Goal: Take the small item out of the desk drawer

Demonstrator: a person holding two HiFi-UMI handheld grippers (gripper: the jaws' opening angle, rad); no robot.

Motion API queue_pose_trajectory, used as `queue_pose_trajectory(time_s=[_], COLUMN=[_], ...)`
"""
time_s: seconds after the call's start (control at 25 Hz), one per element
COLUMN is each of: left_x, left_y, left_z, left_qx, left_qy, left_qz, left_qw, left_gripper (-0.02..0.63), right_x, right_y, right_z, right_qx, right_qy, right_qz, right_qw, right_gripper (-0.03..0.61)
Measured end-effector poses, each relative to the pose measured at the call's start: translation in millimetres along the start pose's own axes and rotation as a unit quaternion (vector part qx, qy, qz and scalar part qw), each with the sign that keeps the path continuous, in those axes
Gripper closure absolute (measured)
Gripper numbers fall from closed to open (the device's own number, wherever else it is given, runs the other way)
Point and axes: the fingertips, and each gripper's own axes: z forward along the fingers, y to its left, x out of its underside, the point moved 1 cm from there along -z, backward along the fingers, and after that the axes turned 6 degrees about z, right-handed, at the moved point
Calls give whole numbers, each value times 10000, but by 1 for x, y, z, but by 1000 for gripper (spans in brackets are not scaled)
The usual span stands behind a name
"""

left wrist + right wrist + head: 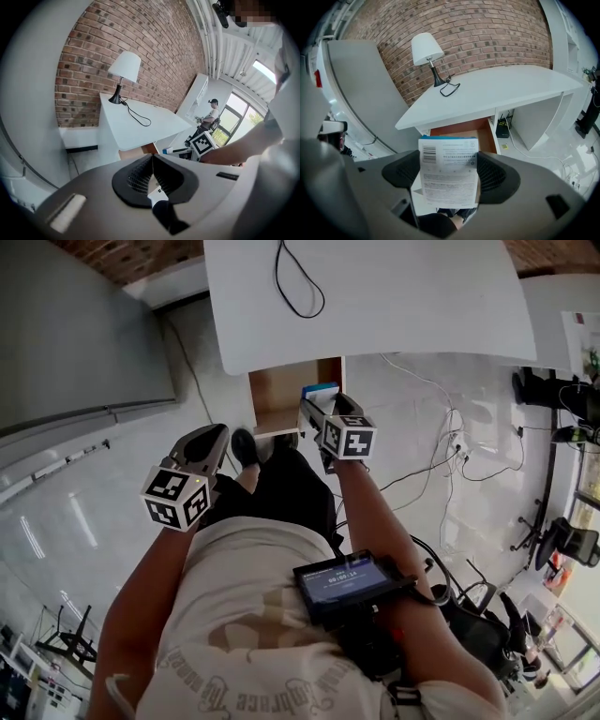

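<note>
Right gripper view: clamps the small box [448, 159] in the right gripper [449, 172], long axis pointing far toward the open drawer [461, 130] just beyond, with left gripper [152, 174] closed, empty, further left.

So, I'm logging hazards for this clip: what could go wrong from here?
The right gripper pinches the box only by its side edges, so it might twist loose and drop. The drawer stands open near the person's legs, so a knee could bump it.
</note>
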Motion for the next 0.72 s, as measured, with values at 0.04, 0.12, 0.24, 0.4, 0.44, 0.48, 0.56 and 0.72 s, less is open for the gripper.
queue_pose_trajectory(time_s=[0.04, 0.12, 0.24, 0.4, 0.44, 0.48, 0.56, 0.72], left_x=[-3, -9, -19, -34, -37, -39, -41, -39], left_y=[-1, -4, -9, -15, -15, -16, -14, -12], left_z=[0, 0, 1, 0, -2, -3, -7, -11], left_qx=[19, 62, 129, 194, 201, 202, 191, 194], left_qy=[-20, -52, -100, -166, -175, -184, -194, -149], left_qz=[25, 85, 177, 264, 276, 282, 283, 253], left_qw=[10000, 9999, 9997, 9993, 9993, 9992, 9992, 9994], left_gripper=[604, 605, 604, 604, 604, 605, 605, 604], right_x=[0, 1, 0, -7, -9, -12, -19, -40], right_y=[2, 7, 12, 18, 20, 23, 30, 44], right_z=[-4, -9, -20, -34, -37, -41, -47, -61], right_qx=[-9, -43, -95, -134, -155, -182, -249, -415], right_qy=[-10, -19, -86, -141, -156, -184, -275, -515], right_qz=[-13, -44, 39, 13, -5, -21, -34, -12], right_qw=[10000, 10000, 9999, 9998, 9998, 9997, 9993, 9978], right_gripper=[209, 209, 209, 209, 209, 209, 209, 209])
